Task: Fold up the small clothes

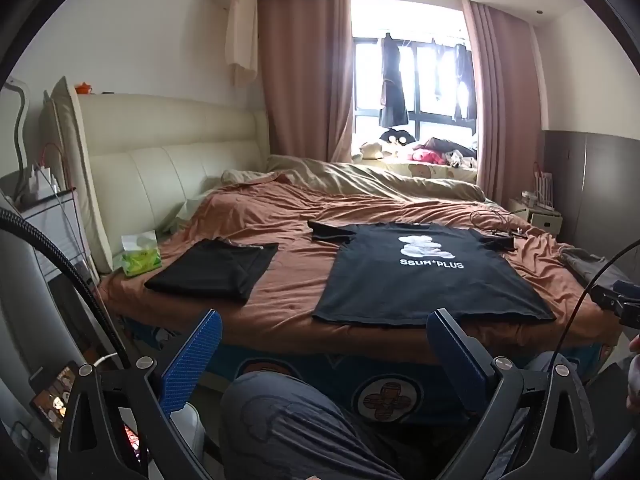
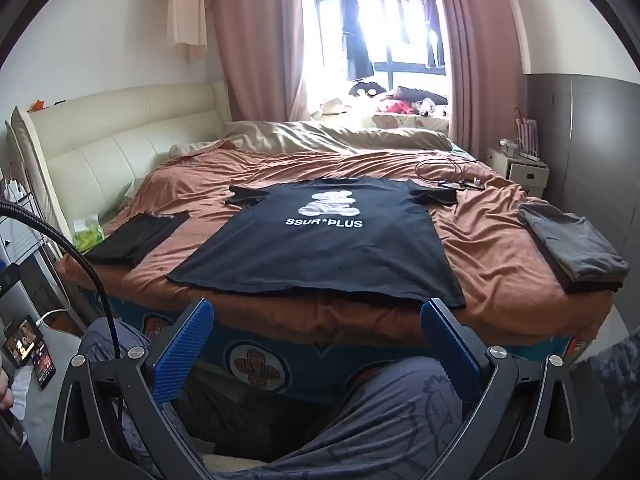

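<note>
A T-shirt (image 2: 320, 240) is spread flat on the near middle of a bed (image 2: 360, 320), collar toward the window (image 2: 380, 32). To its left a folded garment (image 2: 136, 236) is laid, with a tissue pack (image 2: 86, 234) beyond it by the headboard (image 2: 120, 136). To its right, near the bed's edge, a folded stack (image 2: 572, 248) rests. Cables (image 2: 444, 172) lie behind the right sleeve.
</note>
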`<state>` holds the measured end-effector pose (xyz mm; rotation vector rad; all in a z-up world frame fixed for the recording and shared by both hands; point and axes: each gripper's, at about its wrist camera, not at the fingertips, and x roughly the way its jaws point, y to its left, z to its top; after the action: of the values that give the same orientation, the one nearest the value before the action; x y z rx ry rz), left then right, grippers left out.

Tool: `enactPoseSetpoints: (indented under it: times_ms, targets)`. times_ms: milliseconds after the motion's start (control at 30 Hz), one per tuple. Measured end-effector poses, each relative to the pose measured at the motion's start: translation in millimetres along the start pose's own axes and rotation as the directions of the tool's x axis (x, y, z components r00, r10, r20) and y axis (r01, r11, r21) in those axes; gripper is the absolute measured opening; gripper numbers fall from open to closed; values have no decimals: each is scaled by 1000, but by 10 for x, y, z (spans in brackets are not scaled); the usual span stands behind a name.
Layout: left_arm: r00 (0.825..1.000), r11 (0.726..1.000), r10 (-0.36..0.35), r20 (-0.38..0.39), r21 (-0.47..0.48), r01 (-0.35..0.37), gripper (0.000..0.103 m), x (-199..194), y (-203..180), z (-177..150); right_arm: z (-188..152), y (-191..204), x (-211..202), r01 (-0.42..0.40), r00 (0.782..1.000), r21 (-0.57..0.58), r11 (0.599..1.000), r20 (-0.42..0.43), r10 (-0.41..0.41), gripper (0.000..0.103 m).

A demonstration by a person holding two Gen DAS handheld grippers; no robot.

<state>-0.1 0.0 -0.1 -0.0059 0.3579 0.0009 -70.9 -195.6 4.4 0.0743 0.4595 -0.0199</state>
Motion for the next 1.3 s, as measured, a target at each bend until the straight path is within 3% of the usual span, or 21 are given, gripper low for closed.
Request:
enactPoseSetpoints:
  times_ms: [1300]
  targets:
    - [1000, 1000, -9, 18, 20, 9, 103, -77, -52, -8, 10, 35, -71, 3, 1000, -14, 1000, 26, -2, 103]
